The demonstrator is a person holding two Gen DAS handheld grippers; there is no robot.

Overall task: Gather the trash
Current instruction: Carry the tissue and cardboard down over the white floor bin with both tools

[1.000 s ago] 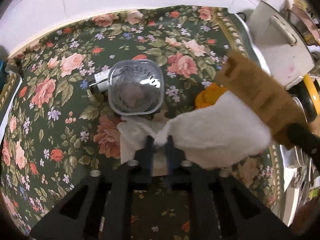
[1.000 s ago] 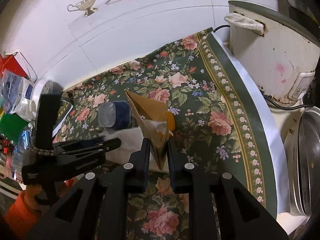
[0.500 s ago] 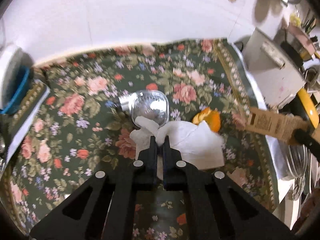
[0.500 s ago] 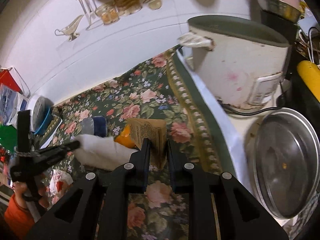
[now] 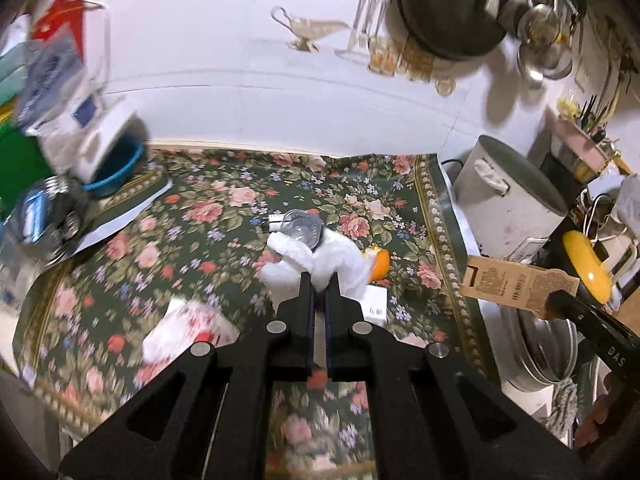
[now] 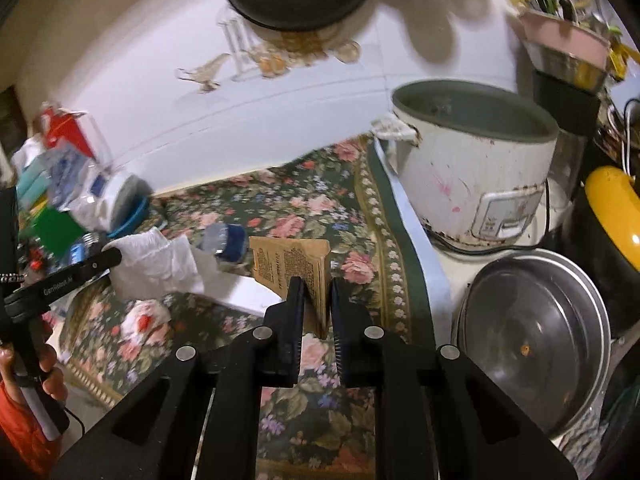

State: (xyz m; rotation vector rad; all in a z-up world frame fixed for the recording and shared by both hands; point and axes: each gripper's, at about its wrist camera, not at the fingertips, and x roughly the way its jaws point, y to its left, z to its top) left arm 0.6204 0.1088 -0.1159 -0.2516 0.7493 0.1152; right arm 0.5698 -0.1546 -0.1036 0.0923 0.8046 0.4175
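Floral cloth (image 5: 208, 216) is covering the bench, with a rice cooker (image 6: 476, 184) at its right edge. We are holding two pieces of trash up above it: our left gripper (image 5: 319, 294) is clenching a crumpled white tissue (image 5: 320, 258), and our right gripper (image 6: 316, 300) is pinching a brown paper bag (image 6: 294, 268) by its lower corner. An orange peel (image 5: 378, 262) and a clear bottle (image 5: 298, 228) are lying on the cloth. We are judging the bag's shallow corner grip risky; a swing could slip it loose.
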